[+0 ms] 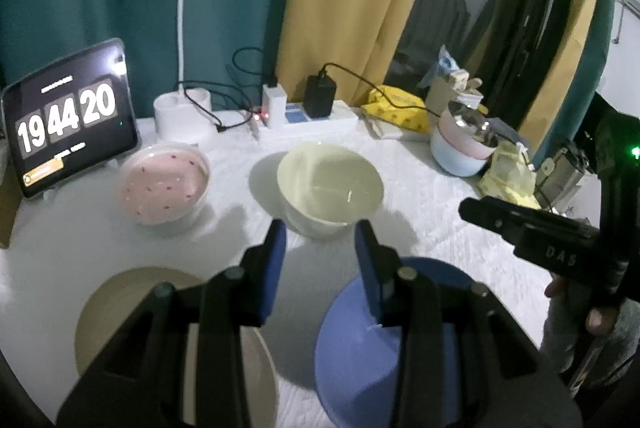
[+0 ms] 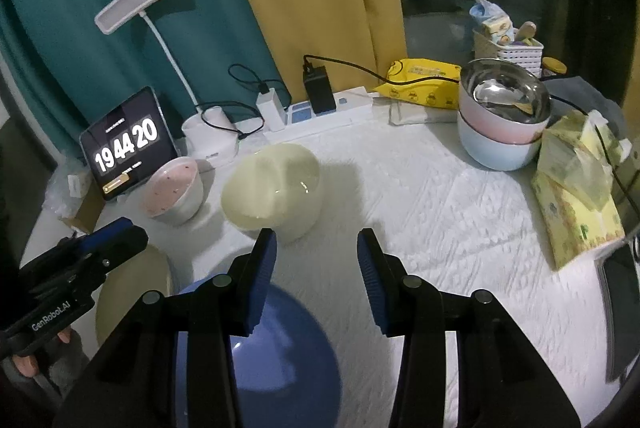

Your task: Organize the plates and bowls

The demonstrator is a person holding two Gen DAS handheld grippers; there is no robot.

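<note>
A cream bowl stands mid-table, with a pink speckled bowl to its left. A blue plate and a beige plate lie near the front. My left gripper is open and empty, above the gap between the two plates, just short of the cream bowl. My right gripper is open and empty, over the blue plate's right edge. It also shows in the left wrist view, and the left one in the right wrist view.
A tablet clock, a desk lamp and a power strip with chargers line the back. Stacked pastel bowls with a steel bowl on top, a yellow packet and tissue packs crowd the right side.
</note>
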